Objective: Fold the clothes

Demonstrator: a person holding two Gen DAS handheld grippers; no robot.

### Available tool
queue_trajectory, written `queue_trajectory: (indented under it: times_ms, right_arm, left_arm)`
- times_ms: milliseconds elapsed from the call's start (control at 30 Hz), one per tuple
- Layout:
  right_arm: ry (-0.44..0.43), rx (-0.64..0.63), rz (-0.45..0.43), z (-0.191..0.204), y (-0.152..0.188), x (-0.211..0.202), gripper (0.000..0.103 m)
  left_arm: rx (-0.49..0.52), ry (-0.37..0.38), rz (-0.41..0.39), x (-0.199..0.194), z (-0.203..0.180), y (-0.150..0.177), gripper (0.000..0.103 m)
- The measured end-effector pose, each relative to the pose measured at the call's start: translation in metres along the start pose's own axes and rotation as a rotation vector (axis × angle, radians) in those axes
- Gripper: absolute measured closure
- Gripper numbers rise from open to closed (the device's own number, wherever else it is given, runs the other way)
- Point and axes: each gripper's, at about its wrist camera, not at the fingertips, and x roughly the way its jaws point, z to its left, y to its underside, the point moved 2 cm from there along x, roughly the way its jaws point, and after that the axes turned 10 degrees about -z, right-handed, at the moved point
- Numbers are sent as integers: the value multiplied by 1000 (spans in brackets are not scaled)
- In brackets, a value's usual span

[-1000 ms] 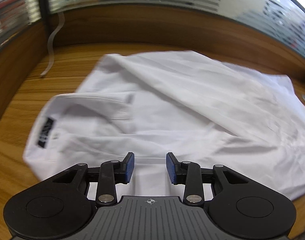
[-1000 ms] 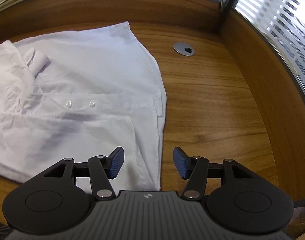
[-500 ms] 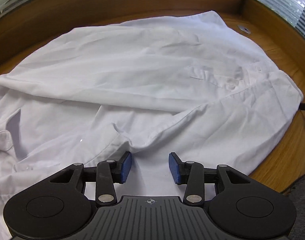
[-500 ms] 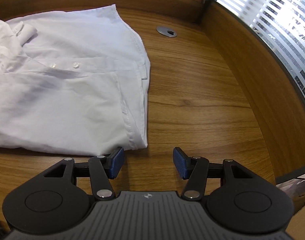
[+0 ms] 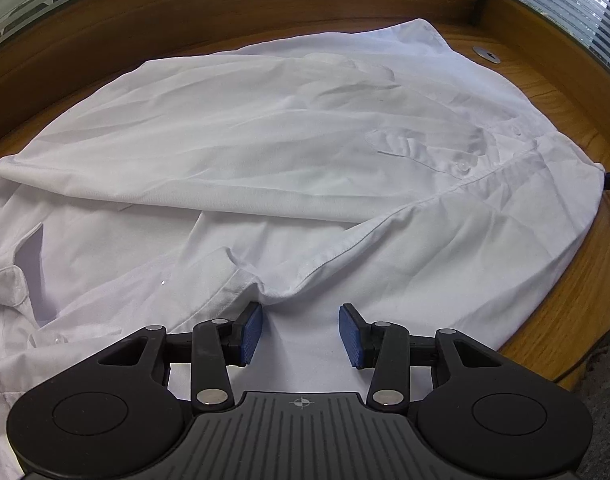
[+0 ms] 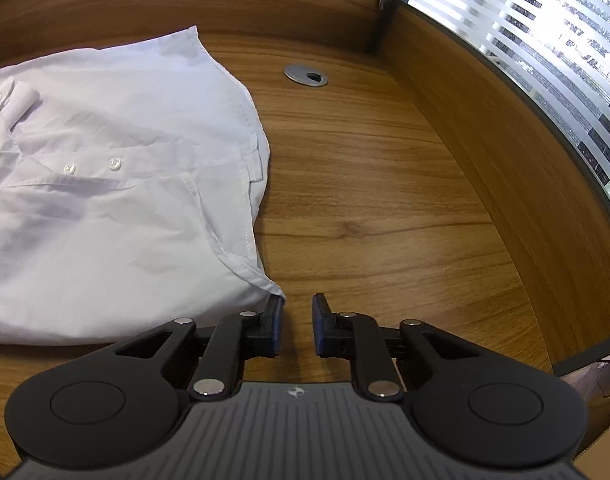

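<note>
Pinching the shirt corner
My right gripper (image 6: 297, 326) jaws are closing beside the shirt (image 6: 105, 220) corner, empty; I should shift onto the hem. Left gripper (image 5: 301, 334) jaws stand half-wide over cloth.

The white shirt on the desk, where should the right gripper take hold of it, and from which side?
Probably at the near hem corner of the white shirt. That corner comes to a point and lifts slightly off the wooden desk, with bare wood beside it. The right gripper sits just off it, jaws closing with no cloth between them, so come in low from the bare-wood side and shift slightly toward the cloth.
</note>
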Motion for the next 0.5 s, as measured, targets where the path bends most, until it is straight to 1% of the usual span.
queue_trajectory:
  times_ms: [67,200,267,367,500]
  right_arm:
    - [-16,0,-4,3,0,1,102]
    - [-35,-12,-32,4,-3,-2,103]
    - [-24,-29,-69,-1,-6,-14,103]
    - [46,-99,-141,-5,-15,-39,103]
    - [42,-90,-91,-27,-10,-46,103]
  left_arm:
    - [0,-2,5,0,0,-1,57]
    - [13,0,9,0,0,-1,57]
    - [31,1,9,0,-1,-1,57]
    - [40,-1,6,1,-1,0,56]
    - [34,-5,0,0,-1,2,56]
